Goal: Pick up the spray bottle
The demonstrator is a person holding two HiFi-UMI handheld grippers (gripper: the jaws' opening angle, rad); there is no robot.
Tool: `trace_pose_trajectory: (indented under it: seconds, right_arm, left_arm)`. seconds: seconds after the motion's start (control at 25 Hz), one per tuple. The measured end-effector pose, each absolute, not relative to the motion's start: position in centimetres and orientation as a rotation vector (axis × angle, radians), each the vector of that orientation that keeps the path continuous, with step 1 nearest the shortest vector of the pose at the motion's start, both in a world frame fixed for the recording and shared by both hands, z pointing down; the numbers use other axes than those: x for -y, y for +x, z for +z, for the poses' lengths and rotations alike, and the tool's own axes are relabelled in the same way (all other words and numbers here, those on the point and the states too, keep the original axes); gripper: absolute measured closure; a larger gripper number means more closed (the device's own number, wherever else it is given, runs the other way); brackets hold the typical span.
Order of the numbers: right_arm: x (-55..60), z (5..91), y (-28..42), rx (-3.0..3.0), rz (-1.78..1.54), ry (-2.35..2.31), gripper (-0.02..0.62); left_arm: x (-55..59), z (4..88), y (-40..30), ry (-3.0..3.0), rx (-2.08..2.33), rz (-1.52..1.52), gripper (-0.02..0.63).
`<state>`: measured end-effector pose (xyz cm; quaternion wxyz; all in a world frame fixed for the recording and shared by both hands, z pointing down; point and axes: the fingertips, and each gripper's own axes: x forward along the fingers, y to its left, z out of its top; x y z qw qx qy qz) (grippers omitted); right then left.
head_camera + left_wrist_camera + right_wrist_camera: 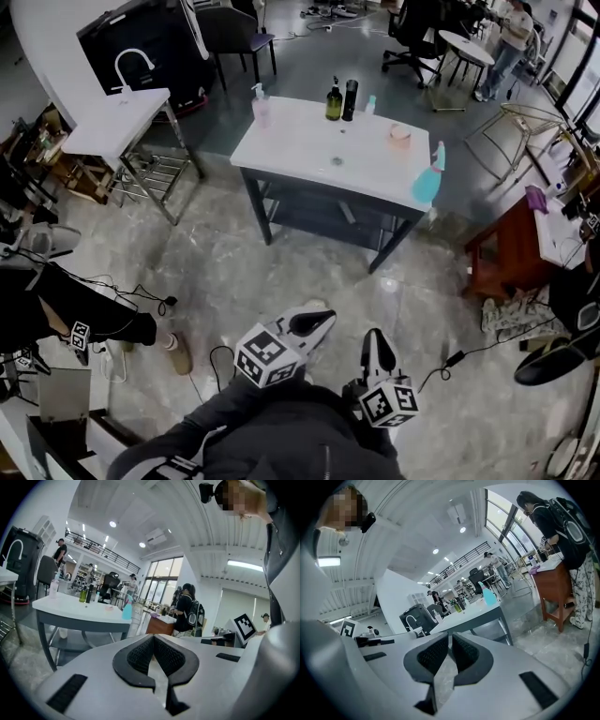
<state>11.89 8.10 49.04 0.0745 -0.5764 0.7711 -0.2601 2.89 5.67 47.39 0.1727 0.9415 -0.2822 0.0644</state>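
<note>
Head view showed the spray bottle (428, 176) standing upright at the right edge of the white table (309, 155), in the upper middle of the frame. It stood just right of a pink bowl (400, 135) and apart from the other bottles (334, 101) along the table's far edge. Both grippers sat low in the frame over the floor (281, 272), well apart from the table. The left gripper (317, 321) was at bottom centre and the right gripper (374, 339) just to its right, both pointing up-frame toward the table.

In the left gripper view the jaws were pressed together with nothing between them. The right gripper view showed the same: jaws closed and empty, with the spray bottle small and far off above them.

The step in hand looked like the approach, with nothing grasped yet. The next move would call for closing the gap to the table's right edge and opening one gripper's jaws wide enough for the bottle's body. The right one seemed the better placed. The jaws would need to line up around the bottle gently, since it stood so near the edge that a nudge could tip it off.
</note>
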Motion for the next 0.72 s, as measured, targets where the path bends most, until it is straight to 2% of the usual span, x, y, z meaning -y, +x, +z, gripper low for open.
trace_pose_trajectory:
  seconds: [0.72]
  right_arm:
    - [6.8, 46.6, 13.4, -2.258, -0.742, -1.787, 0.583]
  left_arm:
    - [8.9, 45.3, 5.0, 2.7, 0.709, 0.182, 0.6]
